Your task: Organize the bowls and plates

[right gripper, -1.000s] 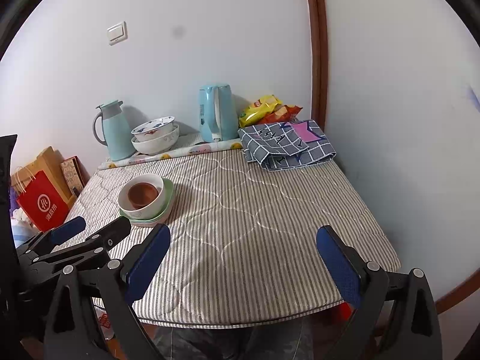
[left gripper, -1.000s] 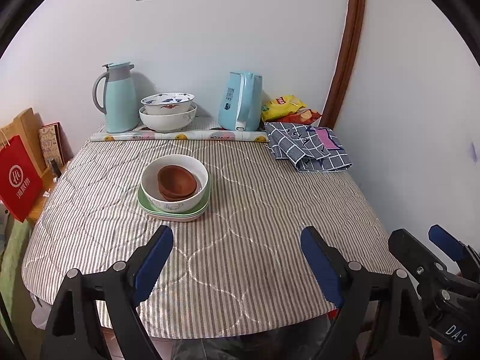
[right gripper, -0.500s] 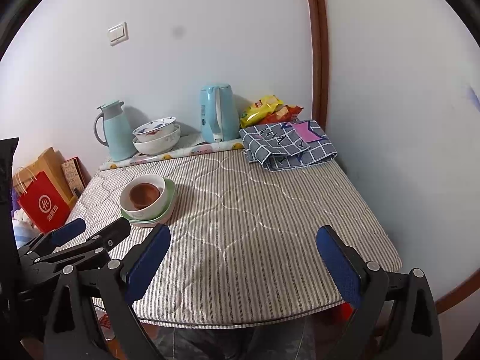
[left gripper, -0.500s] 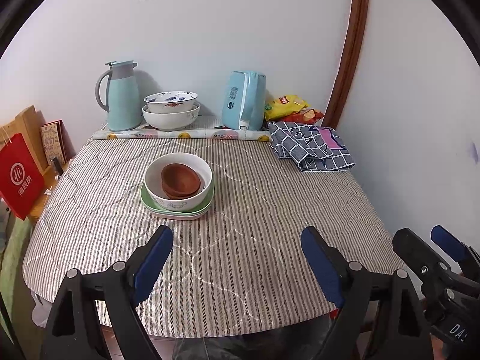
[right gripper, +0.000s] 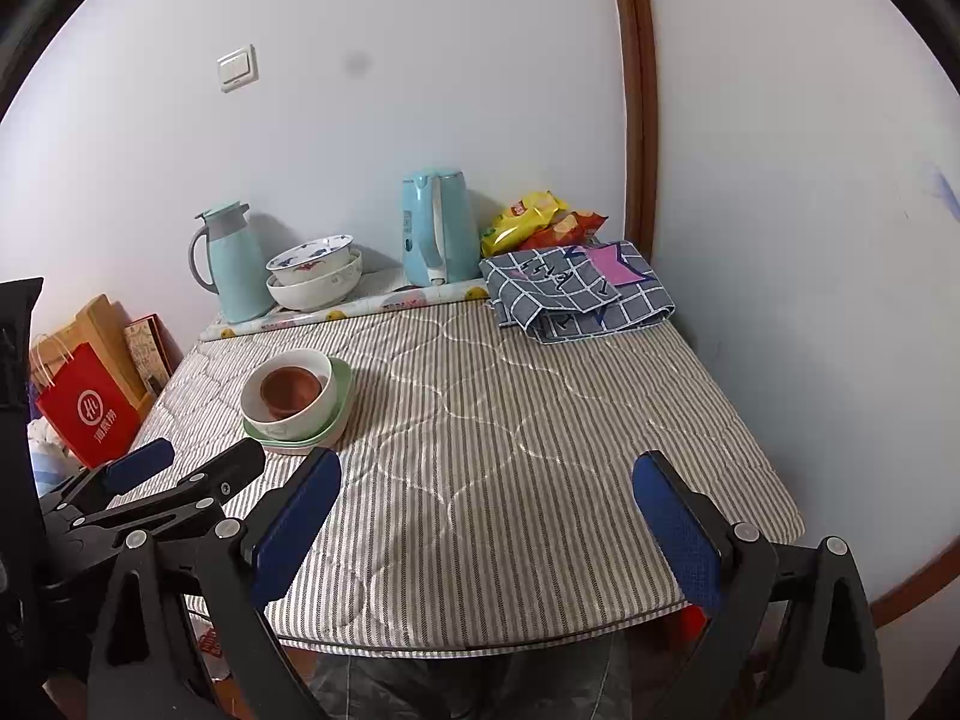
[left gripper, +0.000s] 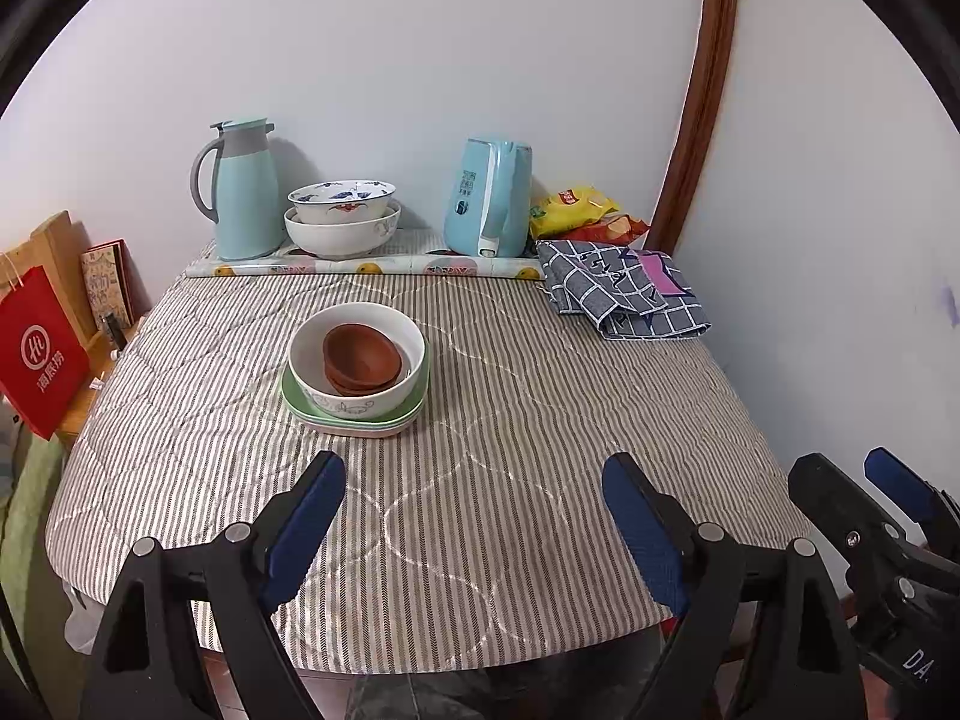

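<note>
While both of my grippers hang over the near edge of the table [left gripper: 480, 540], I see the left gripper [left gripper: 474, 516] with its blue pads spread wide and nothing between them, and the right gripper [right gripper: 486, 516] just as wide and just as empty. The stack [left gripper: 357, 369] sits left of the table's middle: brown bowls [left gripper: 360, 357] nested mouth-up inside a white bowl [left gripper: 360, 402], which rests on green plates [left gripper: 294, 399] with a pink one at the very bottom. All of it is round and upright, so I can name no long axis; the openings face the ceiling.

Along the far edge, on a rolled fruit-print mat [left gripper: 366, 267], stand a pale blue thermos jug [left gripper: 243, 192], two more white bowls [left gripper: 342, 219] nested one in the other, and a blue kettle [left gripper: 489, 204]. Snack bags [left gripper: 576, 210] lie in the far right corner, with a folded grey checked cloth [left gripper: 624, 291] just in front of them. A red paper bag [left gripper: 39, 348] stands off the left edge, near the wall.

The striped cloth between the stack and my pads is bare, and so is the whole right half up to the checked cloth. The right edge runs close along the wall.
</note>
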